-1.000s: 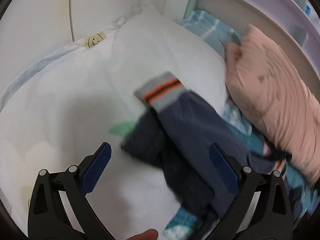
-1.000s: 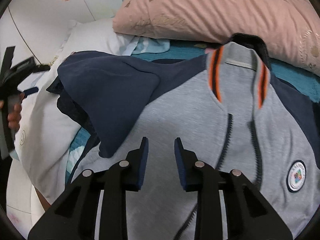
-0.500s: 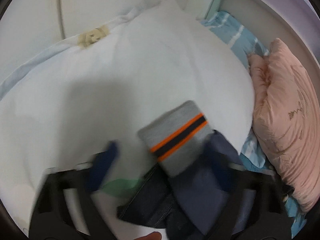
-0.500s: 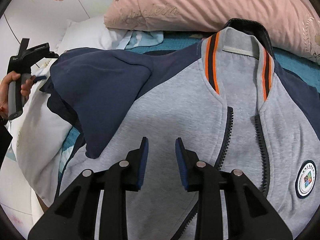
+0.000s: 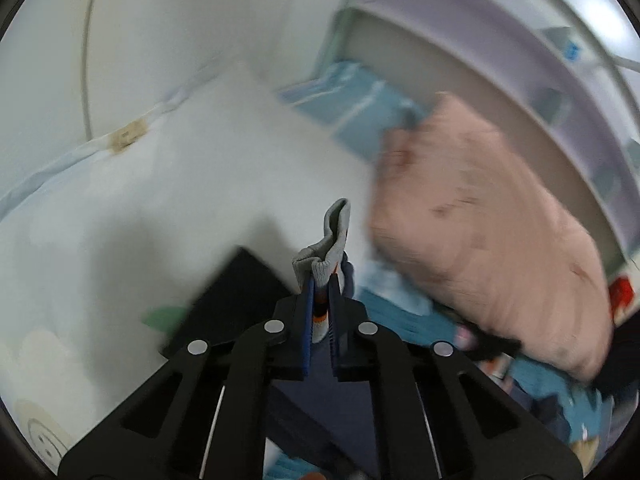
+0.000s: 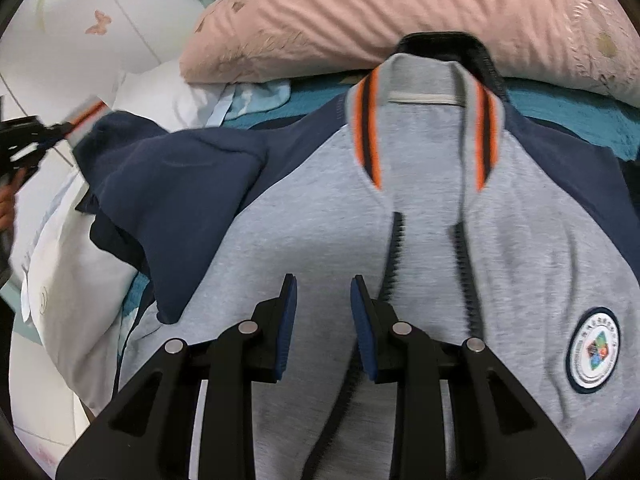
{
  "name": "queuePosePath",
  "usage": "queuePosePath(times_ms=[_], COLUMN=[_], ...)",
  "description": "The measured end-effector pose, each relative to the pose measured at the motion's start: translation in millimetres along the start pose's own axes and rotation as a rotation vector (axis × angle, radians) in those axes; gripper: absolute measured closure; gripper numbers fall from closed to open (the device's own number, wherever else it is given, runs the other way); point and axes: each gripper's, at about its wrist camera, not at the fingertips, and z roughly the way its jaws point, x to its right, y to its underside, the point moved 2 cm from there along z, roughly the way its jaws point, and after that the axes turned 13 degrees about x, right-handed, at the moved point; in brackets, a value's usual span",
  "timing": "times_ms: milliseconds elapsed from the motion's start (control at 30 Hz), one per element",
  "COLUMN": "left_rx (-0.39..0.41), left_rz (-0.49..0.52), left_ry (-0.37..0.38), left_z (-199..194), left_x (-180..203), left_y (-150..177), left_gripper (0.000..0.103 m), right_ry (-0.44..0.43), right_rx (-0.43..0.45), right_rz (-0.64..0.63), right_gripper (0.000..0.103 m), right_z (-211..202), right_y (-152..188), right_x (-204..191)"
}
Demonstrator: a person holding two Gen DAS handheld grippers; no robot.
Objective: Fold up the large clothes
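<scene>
A grey and navy zip jacket (image 6: 312,232) with orange-striped collar and a round badge lies front up on the bed. Its navy left sleeve (image 6: 180,184) is bunched at the left. My left gripper (image 5: 321,280) is shut on the sleeve's grey, orange-striped cuff (image 5: 330,246) and holds it above the white bedding; it also shows at the left edge of the right wrist view (image 6: 60,130). My right gripper (image 6: 324,286) is slightly open and empty, just over the jacket's grey chest, left of the zipper (image 6: 394,256).
A pink pillow (image 6: 400,12) lies beyond the collar, also in the left wrist view (image 5: 492,240). A white pillow (image 5: 180,200) and a teal patterned sheet (image 6: 580,116) lie under the jacket. A purple headboard shelf (image 5: 500,48) stands behind.
My left gripper has closed on the sleeve cuff and lifted it off the white pillow. The right gripper has shifted slightly toward the collar, jaws unchanged.
</scene>
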Motion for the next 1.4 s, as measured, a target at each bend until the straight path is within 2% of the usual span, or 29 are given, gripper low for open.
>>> queuePosePath(times_ms=[167, 267, 367, 467, 600, 700, 767, 933, 1000, 1100, 1200, 1267, 1333, 1400], left_rx=[0.002, -0.023, -0.085, -0.147, -0.259, -0.315, -0.389, -0.435, -0.455, -0.515, -0.515, -0.510, -0.499, -0.508], left_rz=[0.026, 0.034, 0.037, 0.030, -0.028, -0.008, -0.067, -0.068, -0.083, -0.129, -0.093, -0.106, -0.105, -0.128], left_ry=[0.187, 0.290, 0.384, 0.437, 0.471, 0.482, 0.493, 0.455, 0.453, 0.471, 0.490, 0.514, 0.531, 0.551], left_z=[-38, -47, -48, -36, -13, -4, 9, 26, 34, 39, 39, 37, 36, 32], left_x=[78, 124, 174, 214, 253, 291, 309, 333, 328, 336, 353, 360, 365, 358], left_y=[14, 30, 62, 99, 152, 198, 226, 282, 295, 309, 313, 312, 308, 300], left_gripper=[0.097, 0.097, 0.097, 0.097, 0.097, 0.097, 0.097, 0.097, 0.096, 0.096, 0.096, 0.096, 0.096, 0.096], right_ry=[-0.024, -0.037, -0.033, -0.022, 0.037, 0.105, 0.159, 0.254, 0.293, 0.379, 0.449, 0.481, 0.477, 0.425], right_rx=[0.022, 0.049, 0.084, 0.111, 0.131, 0.135, 0.145, 0.189, 0.209, 0.266, 0.312, 0.322, 0.309, 0.293], right_rz=[0.070, 0.091, 0.108, 0.148, 0.174, 0.177, 0.189, 0.240, 0.259, 0.308, 0.373, 0.386, 0.393, 0.405], right_gripper=[0.075, 0.075, 0.075, 0.075, 0.075, 0.075, 0.075, 0.075, 0.076, 0.070, 0.069, 0.069, 0.069, 0.069], right_z=[-16, -32, -52, -72, -97, -114, -128, -161, -175, -204, -231, -242, -248, -245], right_y=[-3, -6, -10, -11, -3, 3, 8, 8, 7, 6, 6, 5, 5, 6], right_x=[15, 24, 37, 58, 93, 122, 145, 193, 212, 245, 280, 294, 303, 300])
